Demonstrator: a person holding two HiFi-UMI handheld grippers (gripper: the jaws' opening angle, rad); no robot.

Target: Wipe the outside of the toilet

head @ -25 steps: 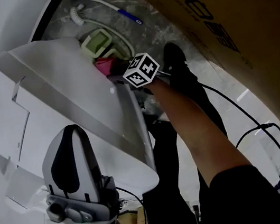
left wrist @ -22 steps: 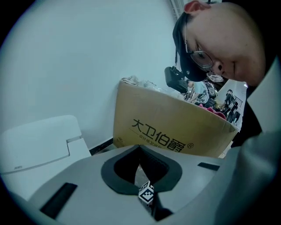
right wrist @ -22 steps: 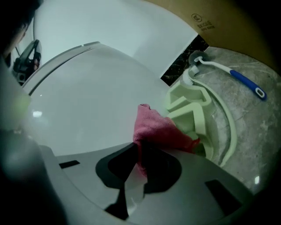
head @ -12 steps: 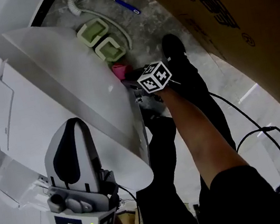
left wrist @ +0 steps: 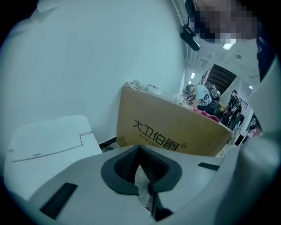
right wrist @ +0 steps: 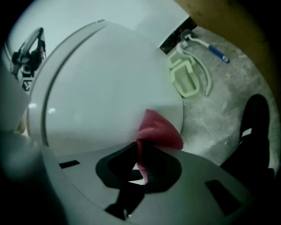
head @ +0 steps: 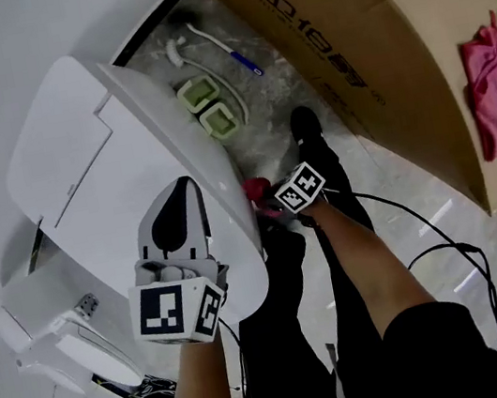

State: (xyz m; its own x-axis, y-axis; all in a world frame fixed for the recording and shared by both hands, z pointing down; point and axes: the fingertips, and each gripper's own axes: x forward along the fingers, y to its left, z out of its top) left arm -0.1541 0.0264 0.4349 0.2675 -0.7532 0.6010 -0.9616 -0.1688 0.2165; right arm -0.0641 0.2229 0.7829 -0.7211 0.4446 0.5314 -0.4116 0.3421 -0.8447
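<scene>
- Gripping a pink cloth in the right gripper, with the jaws closed tight on one fold and the rest bunched out past the tips.
- Holding that cloth against the lower front curve of the white toilet, down close to the grey mottled floor.
- From the head view, showing only a small corner of the cloth, wedged between the right gripper and the bowl.
- Carrying the left gripper over the closed lid, well apart from the cloth; impossible to tell whether it touches the lid.
- Left jaws brought together at the tips, with nothing clearly caught; just a pale sliver in the slit behind them, too unclear to name.
- Pointing that gripper across the toilet towards a big printed cardboard box.
- On the floor beside the bowl: two pale green holders and a white brush with a blue handle end.
- On top of the box, far right: a second cloth, also pink, draped over the edge.
- Between toilet and box: a black shoe, with black cables trailing across the floor nearer the person.
</scene>
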